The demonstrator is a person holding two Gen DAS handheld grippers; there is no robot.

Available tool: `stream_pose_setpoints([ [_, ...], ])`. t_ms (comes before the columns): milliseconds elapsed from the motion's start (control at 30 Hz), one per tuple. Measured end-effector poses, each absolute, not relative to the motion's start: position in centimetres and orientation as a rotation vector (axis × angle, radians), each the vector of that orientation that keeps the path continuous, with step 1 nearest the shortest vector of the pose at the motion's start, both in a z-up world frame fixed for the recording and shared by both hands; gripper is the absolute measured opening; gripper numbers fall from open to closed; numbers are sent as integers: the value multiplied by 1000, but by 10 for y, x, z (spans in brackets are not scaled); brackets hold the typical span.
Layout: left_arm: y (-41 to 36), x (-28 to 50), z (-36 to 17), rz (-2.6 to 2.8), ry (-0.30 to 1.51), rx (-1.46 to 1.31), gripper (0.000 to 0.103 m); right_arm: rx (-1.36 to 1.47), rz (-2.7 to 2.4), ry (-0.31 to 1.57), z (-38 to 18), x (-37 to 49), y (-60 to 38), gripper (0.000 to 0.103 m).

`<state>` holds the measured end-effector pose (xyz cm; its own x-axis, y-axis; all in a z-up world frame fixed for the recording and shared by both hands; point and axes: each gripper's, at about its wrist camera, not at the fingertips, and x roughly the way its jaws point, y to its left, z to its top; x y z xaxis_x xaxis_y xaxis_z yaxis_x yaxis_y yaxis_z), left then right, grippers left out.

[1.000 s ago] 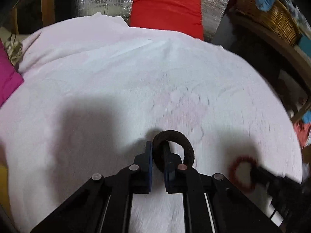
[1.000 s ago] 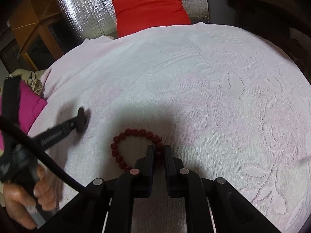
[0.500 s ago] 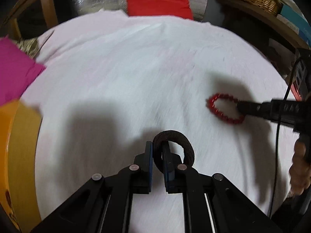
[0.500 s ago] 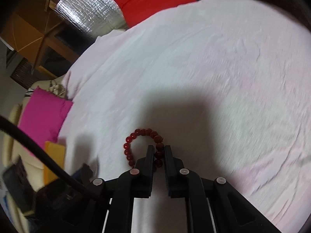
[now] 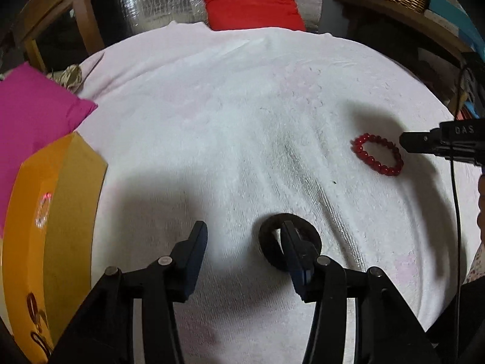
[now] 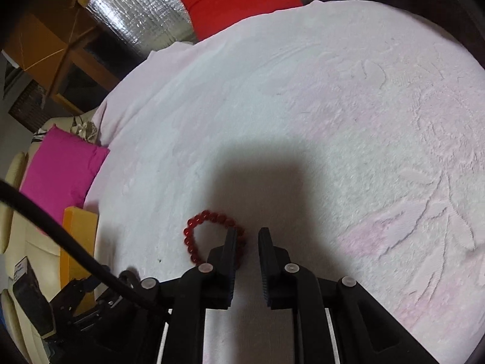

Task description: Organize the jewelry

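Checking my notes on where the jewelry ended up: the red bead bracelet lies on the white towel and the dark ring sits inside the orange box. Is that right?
Not quite. The red bead bracelet does lie on the white towel, but the dark ring is on the towel too, at the tip of the left hand-held gripper, whose jaws are opening. It is not inside the orange box. The left wrist view shows this.

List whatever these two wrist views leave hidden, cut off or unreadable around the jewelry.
- Dark ring, left wrist view: near side hidden behind a finger of the opening left gripper.
- Red bead bracelet, right wrist view: right part covered by the opening right gripper.
- Yellow box, left wrist view: cut off by the frame edge; printing unreadable.
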<state>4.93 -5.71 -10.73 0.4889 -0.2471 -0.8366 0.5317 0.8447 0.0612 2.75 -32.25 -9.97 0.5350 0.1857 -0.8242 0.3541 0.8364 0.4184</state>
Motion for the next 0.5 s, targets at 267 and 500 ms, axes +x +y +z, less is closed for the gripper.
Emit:
stream_pose_setpoints([
  [267,-73,56,-121,-538,965,387,51,517,-96,1067,-106,48,-309,16],
  [500,-73,61,-120,-577,972,314,22,415,-116,1031,-105,55,-288,15],
])
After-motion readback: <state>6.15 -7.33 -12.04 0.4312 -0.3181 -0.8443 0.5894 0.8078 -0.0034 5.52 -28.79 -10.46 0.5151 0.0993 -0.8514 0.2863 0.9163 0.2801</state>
